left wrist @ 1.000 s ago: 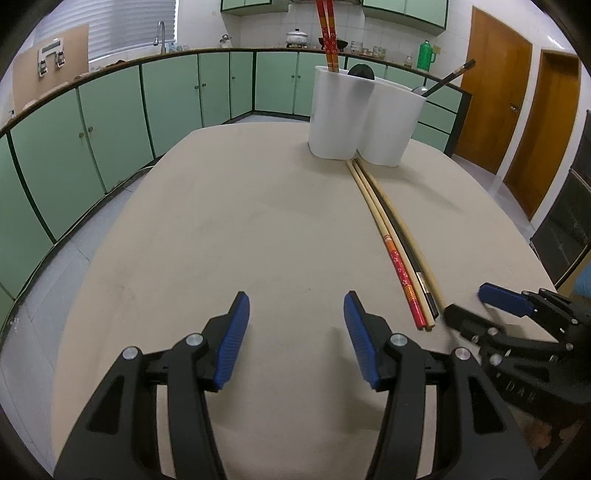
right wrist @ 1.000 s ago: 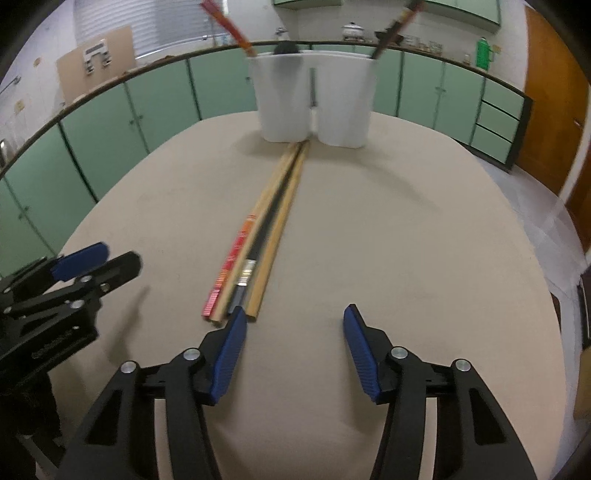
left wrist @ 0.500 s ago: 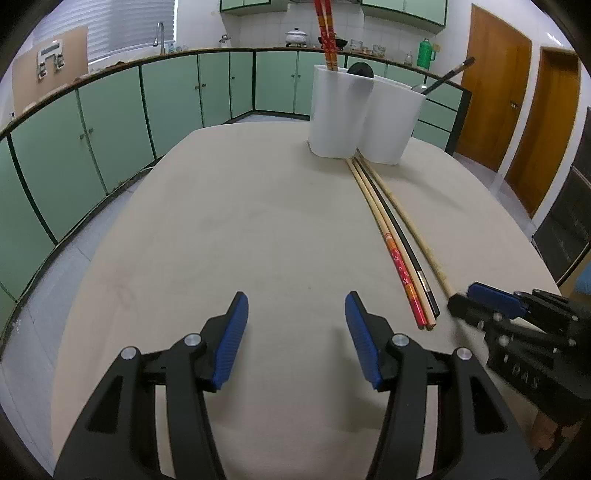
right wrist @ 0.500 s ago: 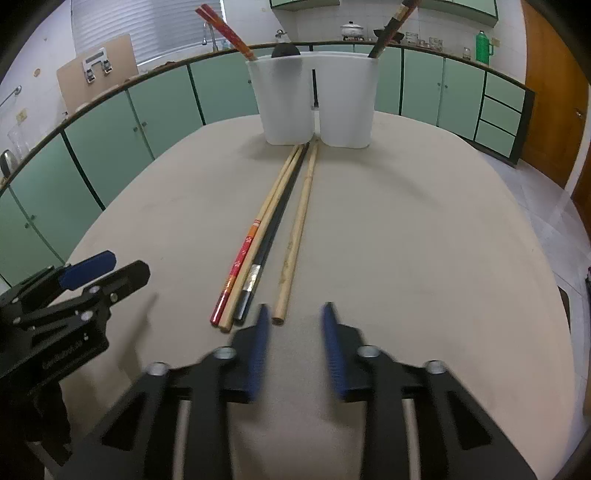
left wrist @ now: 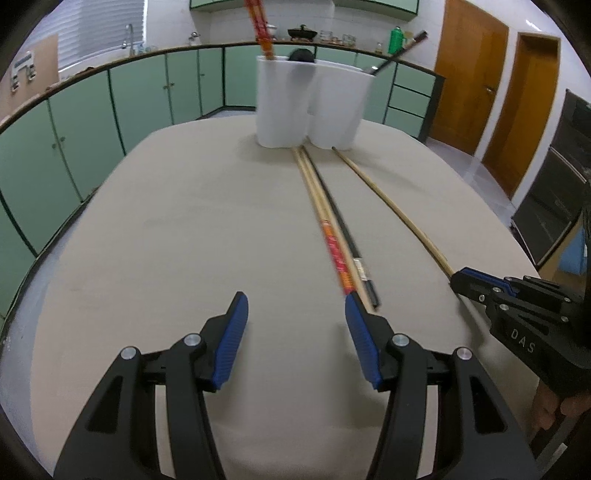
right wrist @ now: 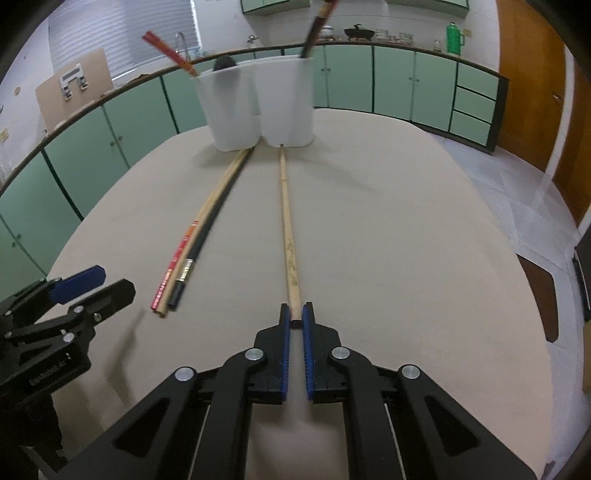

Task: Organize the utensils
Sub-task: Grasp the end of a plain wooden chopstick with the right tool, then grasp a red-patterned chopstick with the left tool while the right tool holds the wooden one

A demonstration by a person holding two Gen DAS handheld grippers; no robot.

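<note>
A white two-cup utensil holder [left wrist: 310, 103] [right wrist: 258, 107] stands at the far end of the beige table, with red chopsticks [left wrist: 260, 29] in one cup and a dark utensil [right wrist: 317, 26] in the other. My right gripper [right wrist: 295, 314] is shut on the near end of a plain wooden chopstick [right wrist: 286, 218], which also shows in the left wrist view [left wrist: 391, 206]. A red-patterned chopstick [left wrist: 334, 251], a plain one and a black one [right wrist: 201, 243] lie side by side on the table. My left gripper [left wrist: 295, 310] is open and empty, just left of their near ends.
Green cabinets [left wrist: 92, 122] ring the table on the left and far side. Wooden doors [left wrist: 498, 85] stand at the right. The table [right wrist: 424, 258] edge curves away close on both sides.
My right gripper closed on the near end of the wooden chopstick and swung it rightward away from the other three. My left gripper moved nearer to the remaining chopsticks.
</note>
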